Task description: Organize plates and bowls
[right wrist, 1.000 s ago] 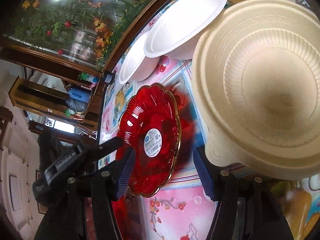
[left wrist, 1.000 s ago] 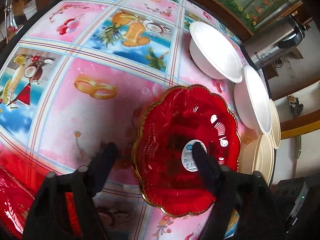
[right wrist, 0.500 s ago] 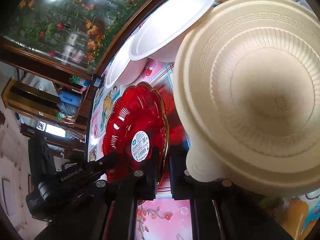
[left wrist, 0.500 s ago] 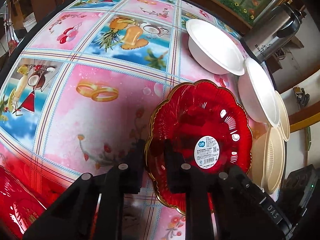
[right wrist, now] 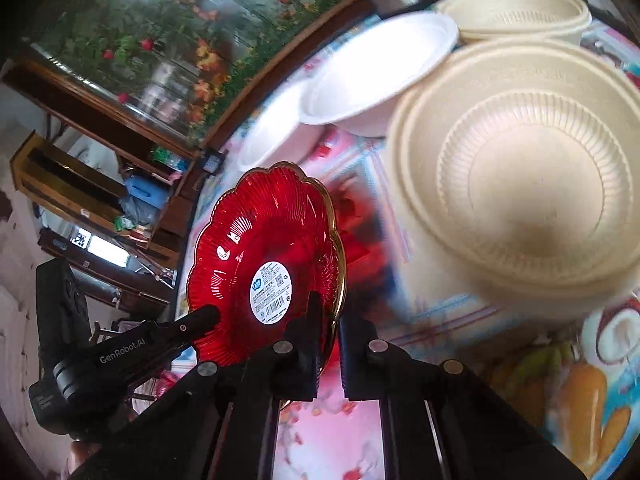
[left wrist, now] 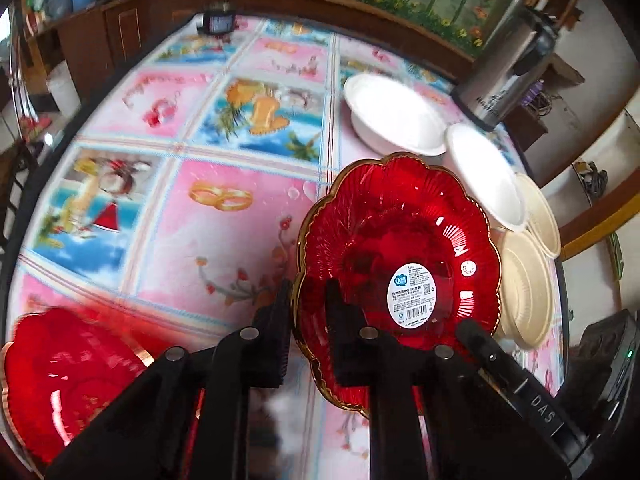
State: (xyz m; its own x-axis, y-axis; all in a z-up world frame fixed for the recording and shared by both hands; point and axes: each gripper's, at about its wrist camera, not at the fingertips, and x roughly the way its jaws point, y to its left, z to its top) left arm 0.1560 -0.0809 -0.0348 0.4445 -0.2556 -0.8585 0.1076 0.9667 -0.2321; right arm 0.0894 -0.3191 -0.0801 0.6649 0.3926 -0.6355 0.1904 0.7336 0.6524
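A red scalloped glass plate (left wrist: 400, 248) with a gold rim and a white label is held off the table by both grippers. My left gripper (left wrist: 308, 300) is shut on its left rim. My right gripper (right wrist: 330, 320) is shut on the opposite rim of the same plate (right wrist: 264, 240). A second red plate (left wrist: 68, 372) lies at the table's near left. Two white bowls (left wrist: 394, 118) and two cream bowls (left wrist: 524, 284) stand along the right edge. The cream bowls (right wrist: 528, 184) fill the right wrist view's right side.
The table wears a pink and blue picture cloth (left wrist: 224, 208). A steel thermos (left wrist: 508, 68) stands at the far right corner. A small dark device (left wrist: 218, 22) sits at the far edge. Dark wooden furniture surrounds the table.
Both grippers went from open to shut on opposite rims of the red plate. The plate has since risen off the table and tilted. The second red plate has come into the left wrist view.
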